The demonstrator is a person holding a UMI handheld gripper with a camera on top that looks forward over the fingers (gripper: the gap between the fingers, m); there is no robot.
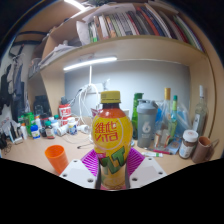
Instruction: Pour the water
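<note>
A yellow Vita drink bottle (111, 135) with a red cap and green lettering stands upright between my fingers. My gripper (112, 166) is shut on the bottle, its magenta pads (91, 163) pressing on both sides of the lower body. The bottle is lifted above the desk. An orange cup (56, 158) stands on the desk to the left of the fingers, open side up.
The wooden desk (30, 158) is crowded at the back: small jars and bottles (60, 126) on the left, taller bottles and a grey flask (147, 122) on the right. A shelf of books (120, 25) hangs above, with a strip light under it.
</note>
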